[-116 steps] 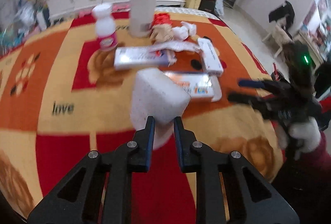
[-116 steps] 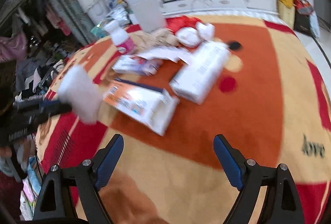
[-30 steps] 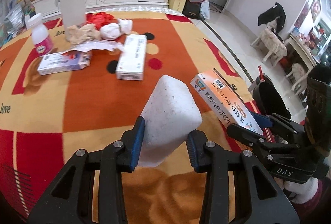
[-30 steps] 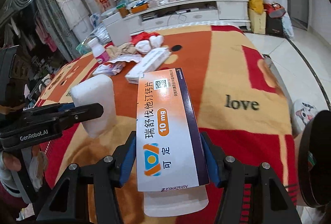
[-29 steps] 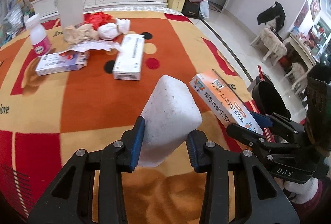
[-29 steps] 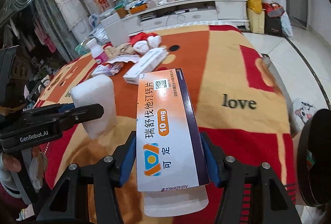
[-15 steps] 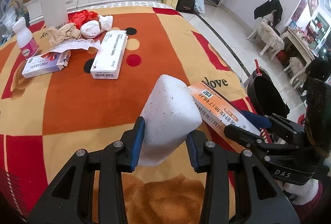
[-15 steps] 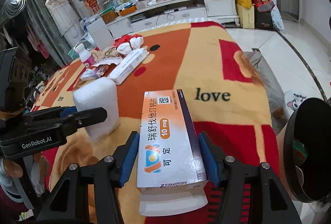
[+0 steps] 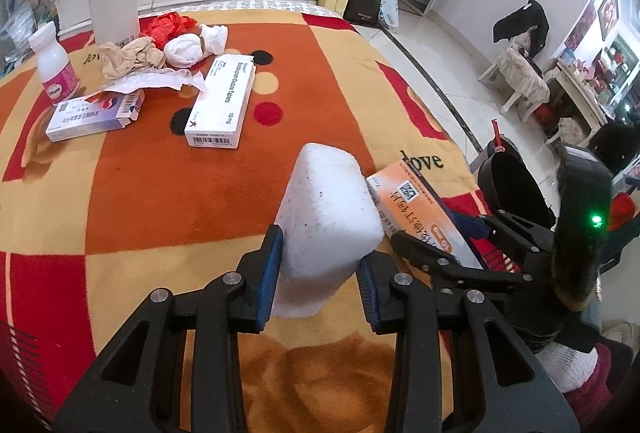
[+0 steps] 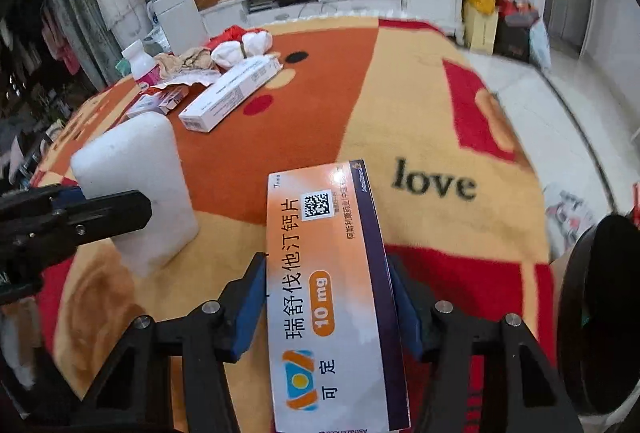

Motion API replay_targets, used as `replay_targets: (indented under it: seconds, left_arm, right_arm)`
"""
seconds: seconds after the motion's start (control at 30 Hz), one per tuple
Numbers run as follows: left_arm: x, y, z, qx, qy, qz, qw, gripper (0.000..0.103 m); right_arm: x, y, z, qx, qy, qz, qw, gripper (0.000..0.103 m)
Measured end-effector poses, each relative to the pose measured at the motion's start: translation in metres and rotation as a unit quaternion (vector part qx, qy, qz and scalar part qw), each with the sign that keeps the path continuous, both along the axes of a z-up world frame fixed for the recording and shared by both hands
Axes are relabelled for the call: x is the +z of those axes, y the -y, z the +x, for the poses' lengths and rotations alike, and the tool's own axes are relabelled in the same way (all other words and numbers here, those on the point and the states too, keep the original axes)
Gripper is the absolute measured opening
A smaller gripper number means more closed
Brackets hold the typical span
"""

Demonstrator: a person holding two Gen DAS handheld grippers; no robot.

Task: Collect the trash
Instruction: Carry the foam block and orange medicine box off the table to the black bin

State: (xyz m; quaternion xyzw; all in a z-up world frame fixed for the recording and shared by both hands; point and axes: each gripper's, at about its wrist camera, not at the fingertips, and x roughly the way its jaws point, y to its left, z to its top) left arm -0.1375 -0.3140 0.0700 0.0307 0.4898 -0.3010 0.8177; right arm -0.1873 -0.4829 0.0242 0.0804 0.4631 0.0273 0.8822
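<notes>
Foam block (left gripper closing)

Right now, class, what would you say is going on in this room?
A person is clearing trash off a patterned blanket with two handheld grippers. The left gripper is closing on a white foam block; the right gripper clamps an orange medicine box. A black bin stands beside the blanket's edge, near the right gripper. Two more boxes, a pill bottle and crumpled wrappers remain further back.
</notes>
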Motion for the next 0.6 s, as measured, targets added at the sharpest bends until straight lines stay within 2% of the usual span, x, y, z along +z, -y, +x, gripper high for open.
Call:
replay_targets:
  seconds: [0.13, 0.3, 0.6]
  left_arm:
    - [0.005, 0.004, 0.001, -0.004, -0.012, -0.020, 0.9997, 0.032]
    - [0.012, 0.021, -0.004, -0.018, -0.007, -0.027, 0.9994, 0.032]
    - [0.021, 0.061, -0.014, -0.048, -0.005, -0.038, 0.9981, 0.032]
  right_arm:
    - [0.018, 0.011, -0.013, -0.011, 0.027, 0.008, 1.000, 0.055]
    - [0.037, 0.027, -0.024, -0.026, 0.043, 0.008, 0.999, 0.055]
    - [0.047, 0.060, -0.042, -0.058, 0.052, 0.002, 0.997, 0.055]
